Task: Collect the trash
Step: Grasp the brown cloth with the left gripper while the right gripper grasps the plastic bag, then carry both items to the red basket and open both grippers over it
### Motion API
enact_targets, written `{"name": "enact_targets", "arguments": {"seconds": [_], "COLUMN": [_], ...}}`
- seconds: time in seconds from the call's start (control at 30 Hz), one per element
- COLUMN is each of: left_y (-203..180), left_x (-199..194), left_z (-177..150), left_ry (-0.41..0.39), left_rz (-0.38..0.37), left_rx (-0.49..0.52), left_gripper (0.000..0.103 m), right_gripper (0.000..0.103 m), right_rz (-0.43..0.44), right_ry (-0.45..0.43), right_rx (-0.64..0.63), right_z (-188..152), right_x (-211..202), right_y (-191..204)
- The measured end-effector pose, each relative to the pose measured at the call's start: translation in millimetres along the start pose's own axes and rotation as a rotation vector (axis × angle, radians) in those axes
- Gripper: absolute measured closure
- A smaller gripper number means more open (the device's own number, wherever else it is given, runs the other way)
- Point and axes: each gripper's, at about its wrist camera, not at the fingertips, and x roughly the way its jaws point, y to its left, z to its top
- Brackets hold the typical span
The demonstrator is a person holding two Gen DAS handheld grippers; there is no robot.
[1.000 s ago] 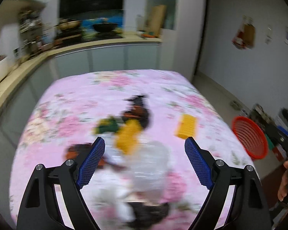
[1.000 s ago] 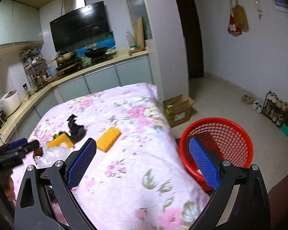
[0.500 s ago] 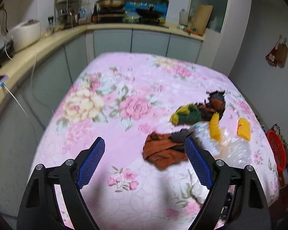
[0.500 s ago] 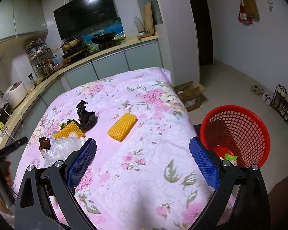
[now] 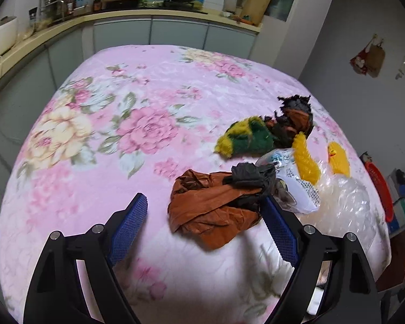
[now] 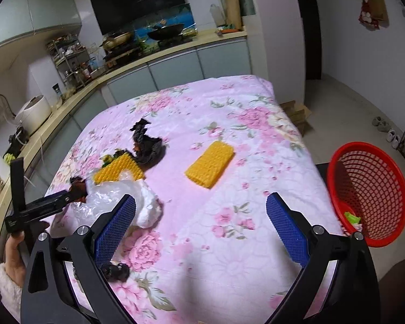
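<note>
Left wrist view: your left gripper (image 5: pixel 203 217) stands wide open at the brown bag (image 5: pixel 210 205), holding nothing.
Straddle its bunched middle near the table (image 5: pixel 100 140) front edge before closing; right gripper (image 6: pixel 201 220) open, empty; basket (image 6: pixel 370 189) beyond the right edge.

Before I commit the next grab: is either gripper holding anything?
No. The left gripper and the right gripper are both open and empty over the table.
</note>
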Motion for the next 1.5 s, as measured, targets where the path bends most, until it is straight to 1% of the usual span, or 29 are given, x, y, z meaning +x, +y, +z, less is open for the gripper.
{"name": "enact_targets", "arguments": {"seconds": [0.13,0.23,0.27,0.3,0.33,0.47,0.6,0.77,0.87,0.97,1.07,1.1,1.13,1.17,1.23,1.33,1.4,1.5], "left_y": [-2.6,-2.9,-2.0,-1.2,-0.6,-4.7,-6.0,9.5,18.6,26.1,30.1,30.0,30.9,31.3,33.5,36.1,36.1,36.1], "left_x": [7.4,12.4,13.1,13.7,13.2,10.5,2.2,-16.8,-28.5,-41.3,-53.2,-55.5,-60.5,-63.4,-69.5,-76.4,-79.0,-82.1], "left_z": [5.4,9.9,10.9,12.3,13.8,11.7,7.5,6.9,7.0,6.4,5.2,4.9,4.4,3.8,4.2,5.9,6.9,9.1], "left_ry": [-0.018,-0.031,-0.038,-0.043,-0.053,-0.061,-0.077,-0.115,-0.136,-0.16,-0.18,-0.186,-0.195,-0.2,-0.212,-0.228,-0.236,-0.245], "left_rz": [-0.041,-0.053,-0.059,-0.071,-0.072,-0.058,-0.017,0.033,0.047,0.061,0.077,0.079,0.082,0.084,0.093,0.095,0.097,0.092], "left_rx": [0.008,0.008,0.003,-0.003,-0.011,0.026,0.047,-0.01,-0.045,-0.074,-0.087,-0.088,-0.088,-0.089,-0.096,-0.104,-0.105,-0.109], "left_gripper": [0.021,0.022,0.029,0.032,0.033,0.035,0.036,0.036,0.036,0.036,0.036,0.036,0.036,0.036,0.036,0.036,0.036,0.036], "right_gripper": [0.009,0.009,0.009,0.009,0.009,0.009,0.009,0.009,0.009,0.009,0.009,0.013,0.018,0.022,0.04,0.049,0.052,0.053], "right_rz": [0.073,0.094,0.098,0.101,0.105,0.114,0.127,0.15,0.161,0.137,0.105,0.093,0.075,0.059,0.03,0.032,0.044,0.066], "right_ry": [0.049,0.068,0.072,0.075,0.079,0.08,0.079,0.075,0.069,0.069,0.077,0.076,0.079,0.088,0.106,0.111,0.101,0.074], "right_rx": [-0.008,-0.019,-0.023,-0.026,-0.031,-0.063,-0.109,-0.178,-0.218,-0.264,-0.286,-0.293,-0.304,-0.314,-0.321,-0.315,-0.309,-0.277], "right_z": [-2.1,-4.2,-4.5,-4.8,-5.3,-6.1,-9.1,-14.8,-16.0,-17.2,-17.9,-18.3,-18.2,-17.8,-18.0,-15.4,-11.1,-1.5], "right_x": [14.0,21.4,22.9,24.2,25.0,25.9,25.9,25.8,30.6,44.0,58.6,61.7,65.9,71.4,79.5,80.8,76.3,64.8], "right_y": [14.7,25.0,27.9,30.0,33.1,43.2,57.1,81.5,98.5,114.7,121.8,123.8,125.5,126.2,123.1,118.1,114.7,107.9]}}
